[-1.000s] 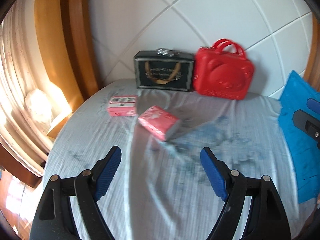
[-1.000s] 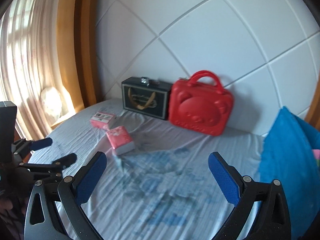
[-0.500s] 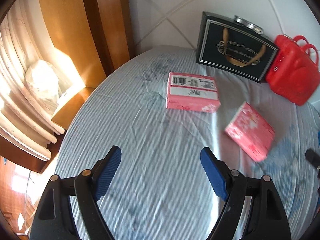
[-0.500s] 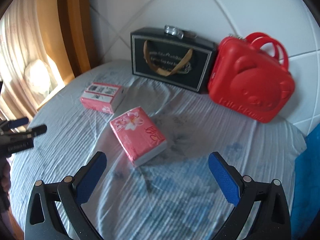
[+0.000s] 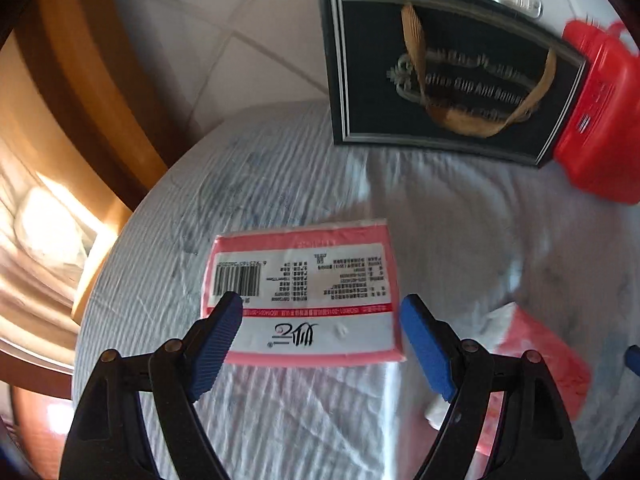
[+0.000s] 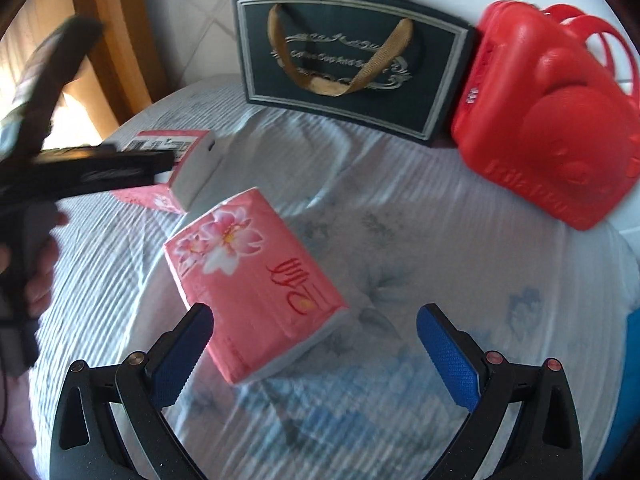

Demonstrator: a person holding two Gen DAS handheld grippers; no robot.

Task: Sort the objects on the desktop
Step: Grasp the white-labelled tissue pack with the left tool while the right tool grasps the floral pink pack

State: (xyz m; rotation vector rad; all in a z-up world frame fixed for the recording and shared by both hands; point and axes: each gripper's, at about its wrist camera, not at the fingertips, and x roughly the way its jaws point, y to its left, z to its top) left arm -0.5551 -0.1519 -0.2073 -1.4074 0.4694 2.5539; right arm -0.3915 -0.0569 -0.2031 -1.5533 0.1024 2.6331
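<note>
Both claws have dropped in fast since a second ago: back then the two pink packs were small and far off, now each one sits right at your fingertips. Your left claw (image 5: 321, 322) is wide open and gripping nothing, its pads flanking the near edge of the label-up pack (image 5: 304, 296), barcode side facing you. The left pad overlaps the pack's near-left corner in view, and the right pad stands just off its right edge; whether either touches I cannot tell. Square up before you squeeze: the pack lies straight across the claw, so come down until both pads are on its short ends, then close evenly. Your right claw (image 6: 314, 326) is open and empty too, with the flower pack (image 6: 256, 276) lying skewed between the pads, nearer the left one. I'd judge you need a wrist roll here to match its slant, or the pack will twist out. It's soft tissue, so press gently; it will give. Beyond the claws, the black bag (image 6: 348, 60) and red case (image 6: 548, 120) stand against the wall, likely your drop spots. The sheet (image 6: 440, 220) is rumpled, so don't snag it.
</note>
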